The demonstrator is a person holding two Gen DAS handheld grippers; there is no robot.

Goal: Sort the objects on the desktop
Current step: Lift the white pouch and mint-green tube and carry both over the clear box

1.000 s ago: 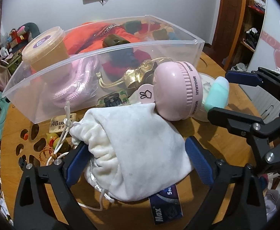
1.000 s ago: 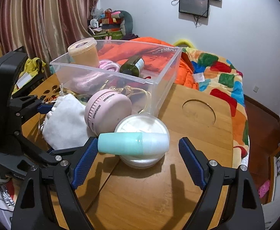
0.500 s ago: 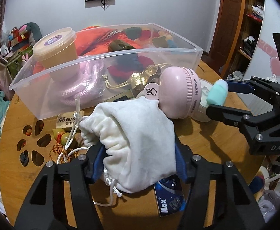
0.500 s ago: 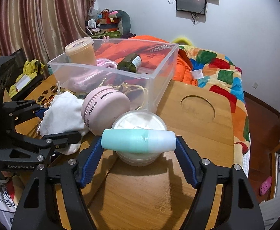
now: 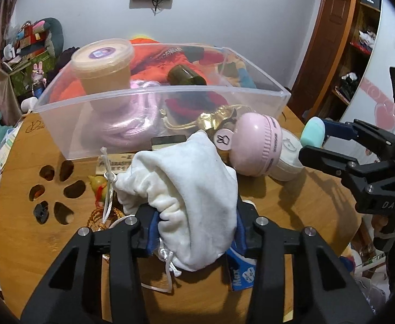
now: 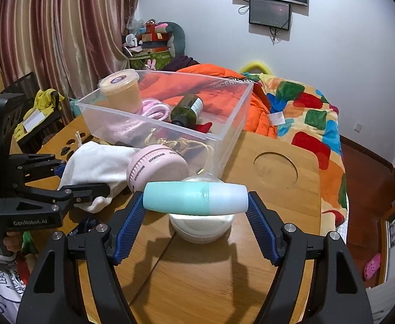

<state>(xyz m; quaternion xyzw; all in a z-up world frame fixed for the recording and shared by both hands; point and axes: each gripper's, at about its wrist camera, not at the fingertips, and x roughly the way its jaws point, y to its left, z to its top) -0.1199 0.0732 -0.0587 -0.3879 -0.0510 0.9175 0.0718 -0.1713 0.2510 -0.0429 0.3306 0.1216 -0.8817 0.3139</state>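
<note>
A white drawstring pouch (image 5: 192, 183) lies bunched on the wooden table (image 6: 251, 270) in front of a clear plastic bin (image 5: 170, 91). My left gripper (image 5: 196, 229) is closing its jaws on the pouch, and the blue pads press into the cloth from both sides. My right gripper (image 6: 194, 202) is shut on a teal and pale blue bottle (image 6: 194, 198), held crosswise by its two ends just above a white round jar (image 6: 202, 226). A pink round case (image 5: 259, 145) leans between the pouch and the jar.
The bin holds a lidded beige cup (image 5: 103, 64), a pink cord (image 6: 154, 108) and a dark green bottle (image 6: 188, 109). A blue Max pack (image 5: 242, 275) lies under the pouch, with an eraser box (image 5: 113, 164) beside it. A bed with a colourful blanket (image 6: 305, 108) lies beyond the table.
The left jaws have drawn in from wide apart and now squeeze the pouch, which bunches up. The right jaws closed on the teal bottle's ends and raised it slightly off the jar.
</note>
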